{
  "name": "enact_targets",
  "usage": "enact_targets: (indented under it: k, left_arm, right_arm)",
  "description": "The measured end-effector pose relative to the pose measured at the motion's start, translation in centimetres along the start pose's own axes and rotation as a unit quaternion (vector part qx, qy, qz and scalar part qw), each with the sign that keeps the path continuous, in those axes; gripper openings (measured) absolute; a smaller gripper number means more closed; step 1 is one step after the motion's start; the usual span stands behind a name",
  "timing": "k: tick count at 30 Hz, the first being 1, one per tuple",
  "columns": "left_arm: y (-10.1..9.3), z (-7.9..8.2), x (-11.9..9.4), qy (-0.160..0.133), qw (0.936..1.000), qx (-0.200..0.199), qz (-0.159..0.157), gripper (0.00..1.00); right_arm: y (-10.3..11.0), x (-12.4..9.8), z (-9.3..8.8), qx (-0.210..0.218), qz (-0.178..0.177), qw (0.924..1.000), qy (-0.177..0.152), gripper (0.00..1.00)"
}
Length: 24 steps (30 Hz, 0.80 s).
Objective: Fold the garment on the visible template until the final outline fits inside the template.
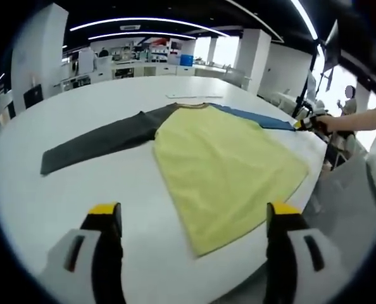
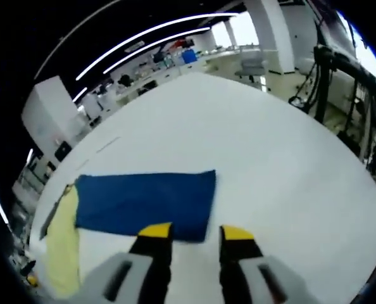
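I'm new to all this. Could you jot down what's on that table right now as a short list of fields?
Surface: white table
Garment: shirt, spread flat
Body: yellow
Sleeves: gray sleeve stretched out; blue sleeve on the other side
Left gripper: open, short of the shirt's hem
Right gripper: jaws slightly apart at the blue sleeve's end; grip cannot be told
Folding: not begun
Template: none clearly visible

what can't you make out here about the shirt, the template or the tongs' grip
- Template: none discernible on the white table in the left gripper view.
- Blue sleeve: near edge hidden behind the right tongs in the right gripper view; contact unclear.
- Yellow shirt body: cut off by the picture's edge there.
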<state>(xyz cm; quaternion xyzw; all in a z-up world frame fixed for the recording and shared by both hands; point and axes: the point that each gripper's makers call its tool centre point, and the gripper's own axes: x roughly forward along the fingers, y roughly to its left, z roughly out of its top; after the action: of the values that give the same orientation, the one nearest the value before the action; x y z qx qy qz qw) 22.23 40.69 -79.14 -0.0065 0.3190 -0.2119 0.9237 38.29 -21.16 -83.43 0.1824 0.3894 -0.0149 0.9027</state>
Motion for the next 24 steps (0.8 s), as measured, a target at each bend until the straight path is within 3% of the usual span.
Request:
enact_targets:
  k: [8, 10, 15, 24]
  left_arm:
    - [-0.3, -0.4, 0.1, 0.008, 1.0000, 0.001, -0.003, 0.91]
    - [-0.3, -0.4, 0.1, 0.008, 1.0000, 0.003, -0.003, 0.90]
    - [0.0, -0.2, 0.2, 0.004, 1.0000, 0.003, 0.000, 0.90]
    - [0.0, 0.5, 0.1, -0.008, 0.9999, 0.009, -0.009, 0.89]
  right_arm:
    - [-0.3, 0.0, -0.5, -0.019, -0.014, 0.9997, 0.012, 0.01]
    - [-0.7, 0.1, 0.1, -0.064, -0.029, 0.9975, 0.006, 0.00]
    - [-0.1, 0.5, 2.1, -0.073, -0.015, 0.9971, -0.011, 0.00]
    - [5.9, -1.6, 6.5, -0.106, 0.042, 0.9914, -0.064, 0.00]
